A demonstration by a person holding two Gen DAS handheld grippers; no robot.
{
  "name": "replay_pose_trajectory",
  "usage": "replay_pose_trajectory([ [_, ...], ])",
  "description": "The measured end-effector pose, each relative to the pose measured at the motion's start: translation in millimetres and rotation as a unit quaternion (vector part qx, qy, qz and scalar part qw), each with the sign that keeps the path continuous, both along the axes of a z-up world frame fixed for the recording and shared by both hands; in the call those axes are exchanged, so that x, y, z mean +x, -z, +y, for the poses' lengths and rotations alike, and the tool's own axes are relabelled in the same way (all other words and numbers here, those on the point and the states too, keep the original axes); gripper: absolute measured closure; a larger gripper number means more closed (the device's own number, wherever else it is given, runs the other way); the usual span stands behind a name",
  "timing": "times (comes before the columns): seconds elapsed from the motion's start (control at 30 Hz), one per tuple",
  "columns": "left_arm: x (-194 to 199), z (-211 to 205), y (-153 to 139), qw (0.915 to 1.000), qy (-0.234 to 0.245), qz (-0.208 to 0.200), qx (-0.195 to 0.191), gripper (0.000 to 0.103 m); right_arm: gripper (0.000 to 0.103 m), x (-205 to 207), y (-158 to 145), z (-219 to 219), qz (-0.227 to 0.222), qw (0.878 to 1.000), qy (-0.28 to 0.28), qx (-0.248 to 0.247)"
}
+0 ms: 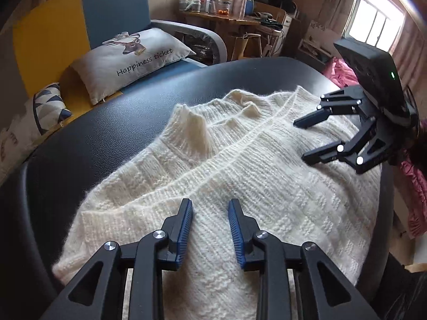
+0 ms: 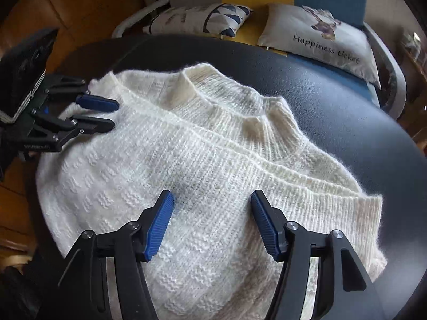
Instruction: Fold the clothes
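Round dark table (image 1: 112, 133), blue-and-yellow sofa behind with printed cushion (image 1: 128, 58). Cream knit sweater (image 1: 226, 165) lies folded across the tabletop, collar toward the sofa. Left gripper (image 1: 210, 202) partly open above the knit, holding nothing. Right gripper (image 2: 212, 196) wider open, empty.

Dark surface (image 1: 128, 133), rounded edge, smooth leather-like skin with soft sheen. Bare along far side and toward sofa-side rim in both views. One thing directly on it: cream knit sweater (image 1: 240, 165), spread flat, collar toward far edge, ribbed neck slightly raised. Ridged seam runs diagonally across knit. Near part of sweater reaches surface's near rim; whether it hangs over, cannot tell. One corner of knit near surface's rim in right wrist view.
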State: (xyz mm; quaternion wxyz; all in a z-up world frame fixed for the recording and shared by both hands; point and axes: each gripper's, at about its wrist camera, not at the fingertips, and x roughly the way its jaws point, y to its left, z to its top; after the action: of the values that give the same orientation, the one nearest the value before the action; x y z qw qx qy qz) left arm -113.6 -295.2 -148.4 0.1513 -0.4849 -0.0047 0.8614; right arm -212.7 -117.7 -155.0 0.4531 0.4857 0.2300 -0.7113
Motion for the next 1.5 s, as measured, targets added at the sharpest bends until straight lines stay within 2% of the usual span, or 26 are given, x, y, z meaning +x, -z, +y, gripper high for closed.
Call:
replay_pose_trajectory([
  [0.07, 0.6, -1.4, 1.9, 0.9999, -0.003, 0.002, 0.011, 0.075, 0.049, 5.6, -0.4, 0.0, 0.019, 1.0, -0.009, 0.002],
  [0.17, 5.1, 0.4, 3.4, 0.9998, -0.007, 0.014, 0.01, 0.084, 0.059, 11.8, -1.8, 2.7, 0.035, 0.999, -0.012, -0.004],
  [0.23, 9.0, 3.0, 3.0, 0.9996, -0.016, 0.023, 0.003, 0.094, 0.059, 13.2, -1.7, 5.2, 0.038, 0.999, -0.009, -0.011],
  [0.3, 12.5, 4.7, 1.3, 0.999, -0.031, 0.033, -0.002, 0.097, 0.057, 12.0, -0.3, 8.8, 0.028, 0.999, -0.004, -0.02],
  [0.43, 18.6, 10.3, -0.1, 0.9964, -0.062, 0.052, -0.023, 0.099, 0.052, 9.8, 1.9, 12.6, 0.014, 0.999, 0.006, -0.033],
  [0.53, 22.7, 14.0, -2.1, 0.9934, -0.082, 0.068, -0.043, 0.099, 0.052, 13.2, 0.7, 10.2, 0.03, 0.999, 0.009, -0.029],
  [0.6, 25.3, 17.6, -2.7, 0.9912, -0.091, 0.078, -0.055, 0.099, 0.064, 16.3, -0.1, 7.8, 0.048, 0.998, 0.011, -0.025],
  [0.67, 28.1, 19.5, -4.0, 0.9892, -0.1, 0.088, -0.06, 0.099, 0.085, 17.9, -1.9, 9.2, 0.058, 0.998, 0.022, -0.033],
  [0.77, 33.5, 18.9, -10.6, 0.9863, -0.112, 0.106, -0.06, 0.099, 0.094, 19.7, -4.7, 14.1, 0.063, 0.996, 0.034, -0.043],
  [1.03, 35.3, 14.9, -30.4, 0.9788, -0.135, 0.144, -0.056, 0.099, 0.096, 22.6, -21.3, 16.3, 0.084, 0.994, 0.039, -0.053],
  [1.13, 20.9, 13.1, -19.2, 0.9787, -0.15, 0.126, -0.062, 0.099, 0.096, 13.3, -23.1, 14.1, 0.086, 0.994, 0.05, -0.053],
  [1.23, 3.2, 6.8, 12.1, 0.9814, -0.17, 0.071, -0.052, 0.098, 0.096, 3.0, -5.0, 9.6, 0.069, 0.995, 0.066, -0.042],
  [1.37, 5.2, 1.1, 8.2, 0.9819, -0.175, 0.069, -0.024, 0.095, 0.093, -2.0, 4.4, 16.1, 0.045, 0.991, 0.1, -0.073],
  [1.5, 21.1, -3.1, -4.4, 0.9798, -0.178, 0.09, -0.017, 0.094, 0.092, -3.7, -5.3, 29.3, 0.024, 0.99, 0.094, -0.099],
])
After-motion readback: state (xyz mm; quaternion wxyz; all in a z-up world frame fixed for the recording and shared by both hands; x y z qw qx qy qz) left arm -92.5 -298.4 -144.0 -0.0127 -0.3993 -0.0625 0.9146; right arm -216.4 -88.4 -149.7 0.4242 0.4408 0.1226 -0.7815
